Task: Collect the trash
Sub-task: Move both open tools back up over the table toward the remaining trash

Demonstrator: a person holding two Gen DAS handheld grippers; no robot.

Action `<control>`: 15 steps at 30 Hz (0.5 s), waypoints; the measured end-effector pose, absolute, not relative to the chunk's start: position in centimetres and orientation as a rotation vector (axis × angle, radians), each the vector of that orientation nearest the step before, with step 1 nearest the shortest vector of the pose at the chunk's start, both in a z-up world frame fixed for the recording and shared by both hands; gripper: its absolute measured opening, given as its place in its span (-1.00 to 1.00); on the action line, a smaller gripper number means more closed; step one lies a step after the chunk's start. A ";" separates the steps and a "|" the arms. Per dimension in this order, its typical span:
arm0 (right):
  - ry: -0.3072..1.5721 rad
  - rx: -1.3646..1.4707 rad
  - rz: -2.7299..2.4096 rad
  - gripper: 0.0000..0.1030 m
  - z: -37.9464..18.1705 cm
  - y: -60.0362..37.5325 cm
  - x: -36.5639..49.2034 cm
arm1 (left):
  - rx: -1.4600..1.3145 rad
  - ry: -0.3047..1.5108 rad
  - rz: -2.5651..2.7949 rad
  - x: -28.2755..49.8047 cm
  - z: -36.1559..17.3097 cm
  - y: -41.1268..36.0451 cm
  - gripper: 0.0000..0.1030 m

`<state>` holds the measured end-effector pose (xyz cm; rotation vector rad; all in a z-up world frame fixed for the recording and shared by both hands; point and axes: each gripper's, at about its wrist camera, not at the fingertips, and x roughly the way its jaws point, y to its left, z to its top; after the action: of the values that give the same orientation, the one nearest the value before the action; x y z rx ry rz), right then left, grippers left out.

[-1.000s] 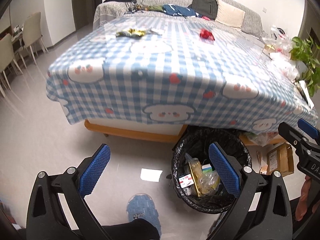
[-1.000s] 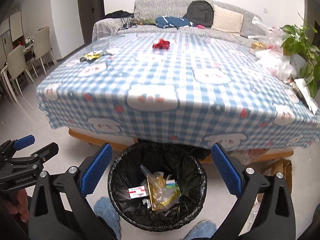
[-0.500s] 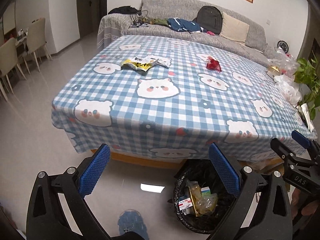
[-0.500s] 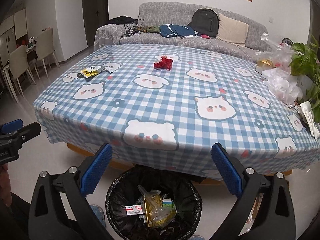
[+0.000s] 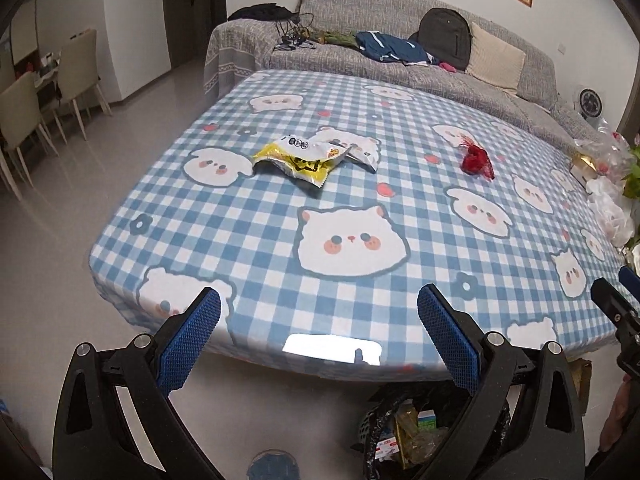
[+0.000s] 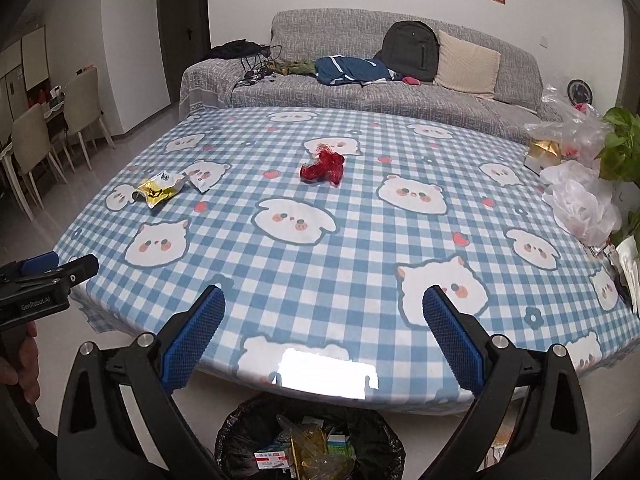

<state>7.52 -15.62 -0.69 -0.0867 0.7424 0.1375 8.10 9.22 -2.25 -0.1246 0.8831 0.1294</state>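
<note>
Blue-and-white checked cloth printed with white cartoon animal faces covers the large table (image 5: 344, 216), and the remaining trash lies on top of it. A crumpled yellow-and-silver snack wrapper (image 5: 298, 160) sits toward the table's left side, touching a smaller white printed packet (image 5: 360, 150) just to its right. Well apart from these 2, further right, rests a crumpled red mesh scrap (image 5: 476, 162).

Below the table's near edge stands a round bin lined with a black plastic bag (image 6: 240, 432), partly tucked under the overhang and holding mixed wrappers and small cartons.

The left gripper (image 5: 318, 336) hangs over the near edge of the table with its 2 blue-padded fingers (image 5: 188, 344) spread wide and nothing between them. The right gripper (image 6: 322, 334) sits beside it, also spread wide and empty, above the bin.

Along the table's right edge lie clear plastic bags (image 6: 580, 204) beside a green leafy plant (image 6: 622, 148). Behind the table runs a grey fabric sofa (image 6: 400, 92) carrying a black backpack (image 6: 410, 56).
</note>
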 end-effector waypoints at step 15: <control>0.748 -0.109 0.131 0.85 -0.7 -13.4 20.7 | -0.158 0.902 0.191 21.8 -3.4 11.3 0.88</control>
<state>20.69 -13.44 -0.70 -0.1092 0.7482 0.1313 21.77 11.32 -3.36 -0.1576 0.9020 0.1911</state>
